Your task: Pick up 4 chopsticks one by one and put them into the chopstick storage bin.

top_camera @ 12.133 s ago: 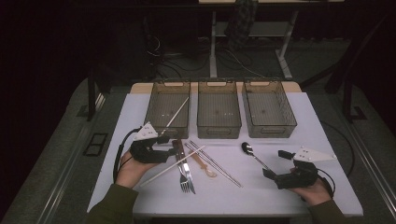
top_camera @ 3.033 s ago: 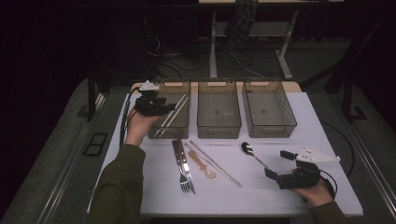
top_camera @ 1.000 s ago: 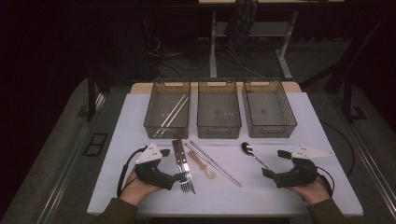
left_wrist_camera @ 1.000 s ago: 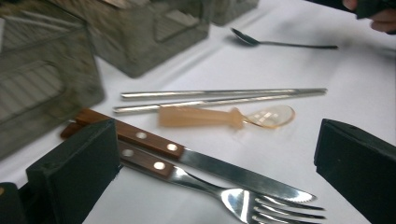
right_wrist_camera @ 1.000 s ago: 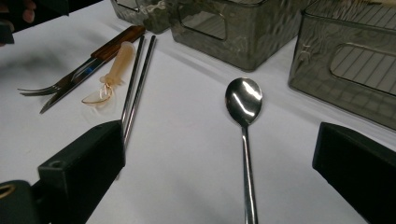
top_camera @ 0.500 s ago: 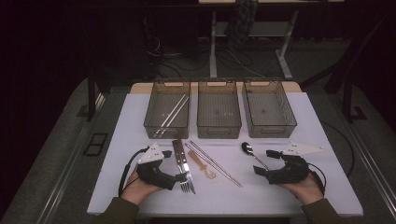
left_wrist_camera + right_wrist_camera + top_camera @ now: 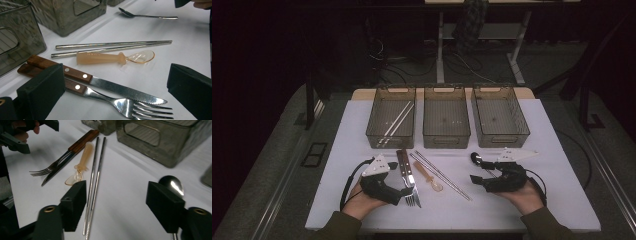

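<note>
Hovering open right tool (image 7: pixel 475 167), spoon (image 7: pixel 475 158)

You have three bins (image 7: pixel 391 116) in a row at the far side of the tabletop (image 7: pixel 562 195). Two chopsticks (image 7: pixel 394 122) lie in the left bin, and two more chopsticks (image 7: pixel 441 175) lie loose on the tabletop, so four in all. You also have one knife (image 7: pixel 405 167), one fork (image 7: pixel 412 192), one metal spoon (image 7: pixel 172 183) and one small orange spoon (image 7: pixel 428 177). You hold two hand-held grippers, one per hand.
</note>
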A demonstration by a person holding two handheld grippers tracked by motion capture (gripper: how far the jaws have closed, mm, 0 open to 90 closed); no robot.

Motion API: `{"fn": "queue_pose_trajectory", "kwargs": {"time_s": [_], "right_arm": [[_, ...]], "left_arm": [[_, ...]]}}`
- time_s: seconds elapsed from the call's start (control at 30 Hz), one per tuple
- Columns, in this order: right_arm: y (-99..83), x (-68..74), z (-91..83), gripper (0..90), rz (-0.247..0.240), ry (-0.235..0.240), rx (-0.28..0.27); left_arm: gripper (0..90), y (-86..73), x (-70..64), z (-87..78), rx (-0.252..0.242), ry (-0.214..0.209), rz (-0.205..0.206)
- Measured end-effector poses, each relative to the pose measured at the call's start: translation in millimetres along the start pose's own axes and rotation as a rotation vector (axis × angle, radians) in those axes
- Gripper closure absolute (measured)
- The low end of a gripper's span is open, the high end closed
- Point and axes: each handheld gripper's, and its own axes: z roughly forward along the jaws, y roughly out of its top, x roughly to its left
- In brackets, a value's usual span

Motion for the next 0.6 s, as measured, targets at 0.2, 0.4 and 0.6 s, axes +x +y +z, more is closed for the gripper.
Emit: {"fn": "queue_pose_trajectory", "kwargs": {"time_s": [0.2, 0.4, 0.6], "right_arm": [[9.3, 10.7, 18.0, 44.7, -0.038, 0.042, 0.069], [13.6, 18.4, 36.9, 50.8, -0.084, 0.066, 0.139], [14.5, 24.1, 54.3, 56.0, -0.110, 0.063, 0.201]], "left_arm": [[0.2, -0.1, -0.4, 0.2, 0.000, -0.007, 0.005], [0.2, -0.4, -0.4, 0.3, 0.000, -0.012, 0.008], [0.2, -0.8, -0.2, 1.0, 0.002, -0.016, 0.007]]}}
